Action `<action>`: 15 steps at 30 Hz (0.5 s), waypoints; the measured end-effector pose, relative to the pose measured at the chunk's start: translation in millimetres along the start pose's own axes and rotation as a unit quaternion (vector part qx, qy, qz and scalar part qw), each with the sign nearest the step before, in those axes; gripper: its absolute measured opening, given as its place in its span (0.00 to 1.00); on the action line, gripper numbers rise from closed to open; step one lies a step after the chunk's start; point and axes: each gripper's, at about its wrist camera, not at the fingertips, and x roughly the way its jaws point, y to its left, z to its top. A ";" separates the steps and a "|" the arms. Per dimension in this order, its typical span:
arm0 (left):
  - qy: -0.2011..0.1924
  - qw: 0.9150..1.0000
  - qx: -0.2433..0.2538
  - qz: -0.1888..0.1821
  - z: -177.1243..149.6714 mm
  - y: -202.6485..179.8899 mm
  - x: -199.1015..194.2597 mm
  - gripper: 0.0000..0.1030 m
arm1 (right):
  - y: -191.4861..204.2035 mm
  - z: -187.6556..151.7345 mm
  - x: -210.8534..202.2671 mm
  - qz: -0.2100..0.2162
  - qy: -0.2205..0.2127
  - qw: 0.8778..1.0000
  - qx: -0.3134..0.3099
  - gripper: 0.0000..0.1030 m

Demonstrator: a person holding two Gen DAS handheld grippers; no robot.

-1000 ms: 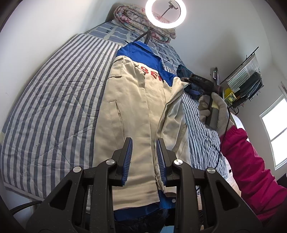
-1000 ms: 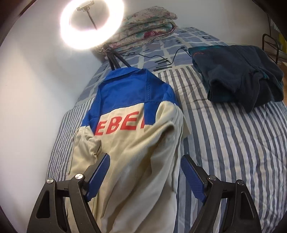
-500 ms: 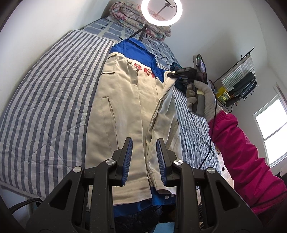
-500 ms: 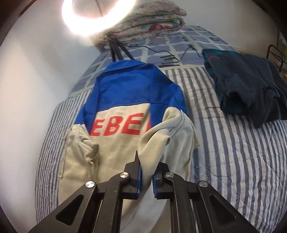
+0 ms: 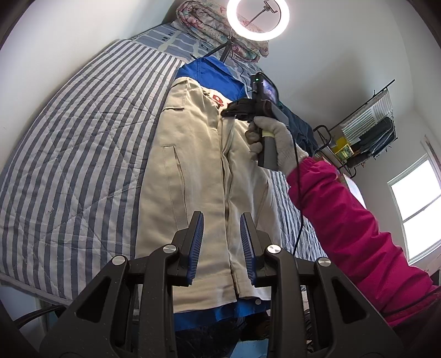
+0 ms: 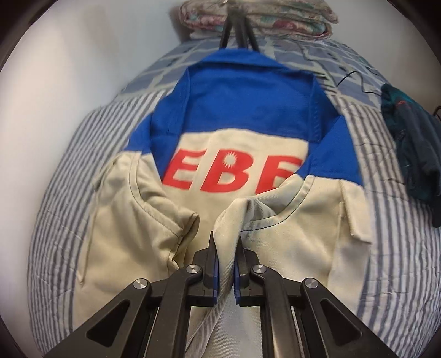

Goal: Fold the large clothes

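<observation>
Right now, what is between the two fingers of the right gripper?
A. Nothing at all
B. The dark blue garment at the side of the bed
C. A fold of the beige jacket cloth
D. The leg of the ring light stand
C: in the right wrist view the right gripper has its blue pads pressed on a raised fold of beige cloth of the jacket.

A lit ring light (image 5: 257, 17) on a tripod stands before a folded floral quilt (image 6: 259, 15) at the striped bed's (image 5: 69, 154) far end. A dark garment (image 6: 413, 143) lies crumpled on the bed; a wire rack (image 5: 363, 132) hangs near a window (image 5: 416, 203).
</observation>
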 end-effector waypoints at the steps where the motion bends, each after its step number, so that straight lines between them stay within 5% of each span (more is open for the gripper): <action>1: 0.001 1.000 0.001 0.000 -0.3 -0.7 0.4 0.26 | 0.9 -1.5 3.8 0.007 0.007 1.000 -0.006 0.21; 3: 0.004 1.000 0.003 0.000 -0.6 -3.1 1.8 0.26 | -0.1 -3.3 -2.2 0.044 0.005 0.999 -0.009 0.37; 7: 0.000 1.000 0.013 0.010 -2.6 -7.4 2.9 0.26 | -9.4 -15.9 -51.8 0.099 -0.035 0.994 -0.016 0.42; 11: -0.006 0.999 0.020 0.028 -6.0 -8.1 4.1 0.26 | -24.7 -48.4 -103.4 0.104 -0.073 0.992 -0.012 0.41; 15: 0.002 0.998 0.036 0.058 -12.7 -5.5 9.8 0.26 | -27.5 -99.8 -119.1 0.067 -0.056 0.995 -0.037 0.25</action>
